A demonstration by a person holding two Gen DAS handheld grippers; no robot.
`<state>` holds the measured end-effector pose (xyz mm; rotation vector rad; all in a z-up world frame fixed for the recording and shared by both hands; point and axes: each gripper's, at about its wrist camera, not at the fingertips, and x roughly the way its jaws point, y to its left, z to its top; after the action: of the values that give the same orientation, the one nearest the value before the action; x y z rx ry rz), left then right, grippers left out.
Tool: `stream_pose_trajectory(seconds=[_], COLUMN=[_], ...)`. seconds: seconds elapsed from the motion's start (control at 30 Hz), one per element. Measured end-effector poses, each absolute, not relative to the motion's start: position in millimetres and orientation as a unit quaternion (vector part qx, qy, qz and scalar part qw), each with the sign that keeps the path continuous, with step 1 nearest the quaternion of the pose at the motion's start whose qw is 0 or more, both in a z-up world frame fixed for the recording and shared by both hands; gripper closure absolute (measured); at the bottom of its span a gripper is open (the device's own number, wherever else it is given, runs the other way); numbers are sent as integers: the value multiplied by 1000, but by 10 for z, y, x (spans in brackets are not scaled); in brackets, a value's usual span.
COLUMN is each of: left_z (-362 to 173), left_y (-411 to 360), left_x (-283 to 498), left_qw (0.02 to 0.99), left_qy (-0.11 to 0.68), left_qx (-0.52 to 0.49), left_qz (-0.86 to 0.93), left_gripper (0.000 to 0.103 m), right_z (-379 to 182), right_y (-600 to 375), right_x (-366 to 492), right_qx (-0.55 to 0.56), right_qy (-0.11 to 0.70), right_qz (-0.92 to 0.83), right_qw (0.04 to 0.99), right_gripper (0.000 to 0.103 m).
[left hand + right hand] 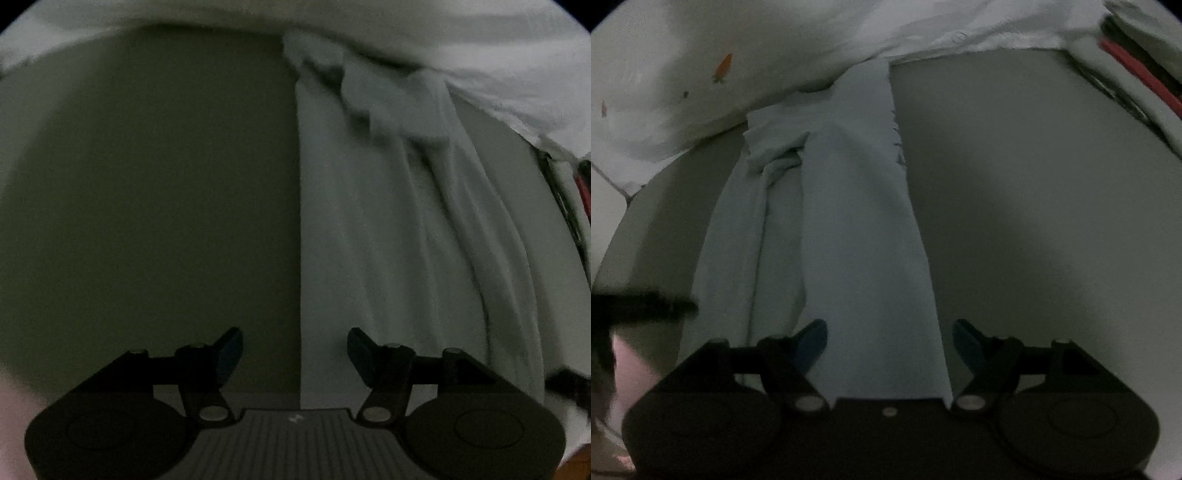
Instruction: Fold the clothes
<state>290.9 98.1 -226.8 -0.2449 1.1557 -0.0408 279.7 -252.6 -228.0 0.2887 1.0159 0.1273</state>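
Both grippers hang above the work surface with their jaws spread and nothing between the pads. In the left wrist view the left gripper (294, 354) sits at the bottom centre of the frame, and the straight long edge of the pale blue garment (369, 229) runs from just between its fingers up to the top centre. The cloth lies to the right of that line; bare grey table (147, 192) lies to the left.

In the right wrist view the right gripper (889, 345) sits bottom centre with the garment's folded strip (857, 229) passing directly under it and narrowing toward the upper middle. Its long axis runs away from both cameras, near end at the grippers, far end tucked against the white sheet (701, 74) across the top. Judged from this, the right gripper is squarely over the near edge, the left one only at its side edge, so the right looks better placed to pinch first.

A bunched fold (775, 162) lies upper left on the strip, and a second layer lies along its left side. Frayed threads (897, 140) show on the right edge. Red and black cables (1137, 74) cross the upper right corner, well apart from the cloth. A dark fuzzy shape (646, 302) intrudes at mid left; I cannot tell what it is.
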Motion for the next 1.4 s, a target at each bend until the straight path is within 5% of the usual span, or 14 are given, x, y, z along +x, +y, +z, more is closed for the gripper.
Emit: stream_pose_trajectory(seconds=[0.13, 0.2, 0.33, 0.43, 0.77, 0.9, 1.2, 1.4], left_z=[-2287, -2290, -2295, -2319, -2417, -2399, -2362, -2343], left_y=[943, 946, 930, 940, 1100, 1023, 778, 548], left_x=[2544, 2414, 2090, 1889, 1630, 1721, 1793, 1847], left_qw=[819, 813, 803, 791, 754, 751, 761, 772], left_qy=[559, 564, 572, 581, 593, 609, 610, 616], left_qx=[-122, -139, -159, -180, -279, -248, -212, -148], left_qz=[-29, -41, -57, -66, -49, -51, -62, -45], left_gripper=[40, 42, 67, 72, 71, 70, 37, 45], right_z=[-2341, -2403, -2500, -2560, -2656, -2637, -2615, -2615], right_y=[-2594, -2633, -2714, -2762, -2940, -2801, -2586, -2527], right_x=[2674, 2595, 2398, 2232, 2078, 2179, 2201, 2228], right_qx=[137, 143, 164, 173, 217, 170, 84, 56], right_qy=[504, 518, 539, 546, 553, 570, 581, 590], right_qz=[55, 53, 53, 56, 96, 107, 131, 135], right_qw=[851, 842, 824, 818, 799, 796, 799, 794], right_gripper=[27, 37, 49, 51, 51, 51, 51, 54])
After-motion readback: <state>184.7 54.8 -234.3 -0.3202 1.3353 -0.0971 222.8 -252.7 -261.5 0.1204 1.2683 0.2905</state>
